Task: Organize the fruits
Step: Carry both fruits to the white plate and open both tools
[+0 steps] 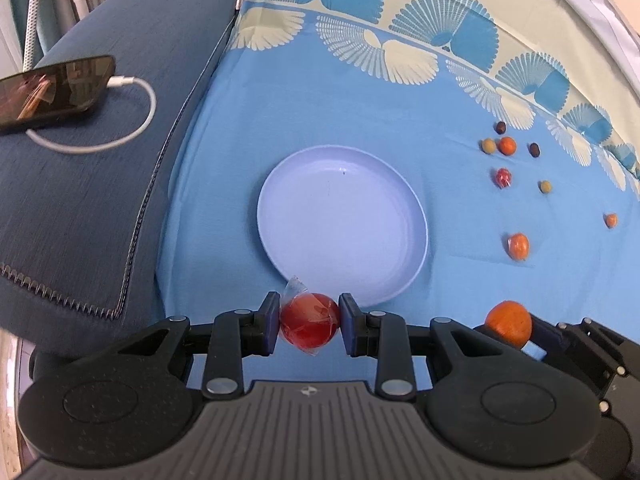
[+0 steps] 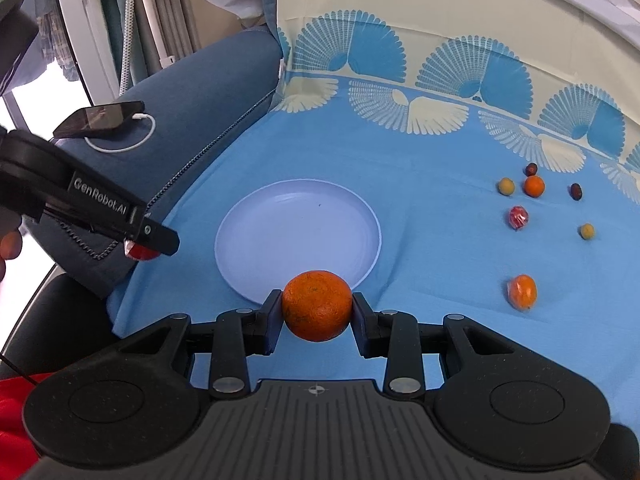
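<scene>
My left gripper [image 1: 309, 322] is shut on a red fruit in clear wrap [image 1: 309, 320], just short of the near rim of a pale lilac plate [image 1: 344, 224] that holds nothing. My right gripper [image 2: 317, 311] is shut on an orange [image 2: 317, 305] at the plate's [image 2: 298, 236] near edge. In the left wrist view the orange [image 1: 509, 323] shows at lower right. In the right wrist view the left gripper [image 2: 152, 246] is at the left with the red fruit [image 2: 140, 253] peeking out under its fingers.
Several small fruits lie loose on the blue cloth right of the plate: a wrapped orange one [image 1: 518, 246], a wrapped red one [image 1: 503, 177], an orange [image 2: 534, 186], dark and yellowish ones. A phone [image 1: 52, 90] with a white cable lies on the blue cushion at left.
</scene>
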Demonstrator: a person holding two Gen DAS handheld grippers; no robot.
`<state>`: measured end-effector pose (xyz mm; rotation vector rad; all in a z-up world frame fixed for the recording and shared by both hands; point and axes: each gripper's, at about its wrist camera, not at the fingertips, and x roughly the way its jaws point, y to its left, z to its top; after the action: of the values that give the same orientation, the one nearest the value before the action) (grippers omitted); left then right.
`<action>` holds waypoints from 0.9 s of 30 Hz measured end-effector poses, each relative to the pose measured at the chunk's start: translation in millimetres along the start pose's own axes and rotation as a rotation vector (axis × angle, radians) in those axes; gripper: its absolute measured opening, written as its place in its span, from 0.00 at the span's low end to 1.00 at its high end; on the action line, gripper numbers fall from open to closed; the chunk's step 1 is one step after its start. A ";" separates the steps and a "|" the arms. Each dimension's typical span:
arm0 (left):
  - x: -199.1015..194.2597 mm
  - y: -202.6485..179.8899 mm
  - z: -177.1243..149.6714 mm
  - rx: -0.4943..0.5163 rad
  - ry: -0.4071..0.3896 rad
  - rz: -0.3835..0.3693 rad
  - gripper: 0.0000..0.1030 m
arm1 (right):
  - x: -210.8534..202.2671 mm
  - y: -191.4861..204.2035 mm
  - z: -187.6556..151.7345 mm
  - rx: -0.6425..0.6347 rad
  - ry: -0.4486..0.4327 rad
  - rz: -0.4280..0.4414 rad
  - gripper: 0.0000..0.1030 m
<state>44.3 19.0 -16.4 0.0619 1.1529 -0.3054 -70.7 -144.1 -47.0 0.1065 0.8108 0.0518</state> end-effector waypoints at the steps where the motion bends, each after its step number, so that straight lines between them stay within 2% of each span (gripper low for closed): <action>1: 3.0 -0.4 4.7 0.000 -0.002 0.003 0.33 | 4.1 0.5 2.2 -0.006 0.000 -0.002 0.36; 7: 28.1 -2.3 28.6 0.017 -0.005 0.018 0.33 | 35.7 -0.9 15.2 -0.018 0.018 -0.005 0.36; 14: 75.8 -4.1 47.6 0.032 0.051 0.029 0.33 | 87.6 -3.7 24.9 -0.033 0.069 0.005 0.36; 27: 151.1 -7.6 64.2 0.095 0.111 0.069 0.33 | 153.1 -4.3 29.8 -0.130 0.168 0.004 0.37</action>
<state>155.2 -32.5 -126.3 0.2043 1.2432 -0.2982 56.4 -137.3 -137.4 -0.0192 0.9729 0.1182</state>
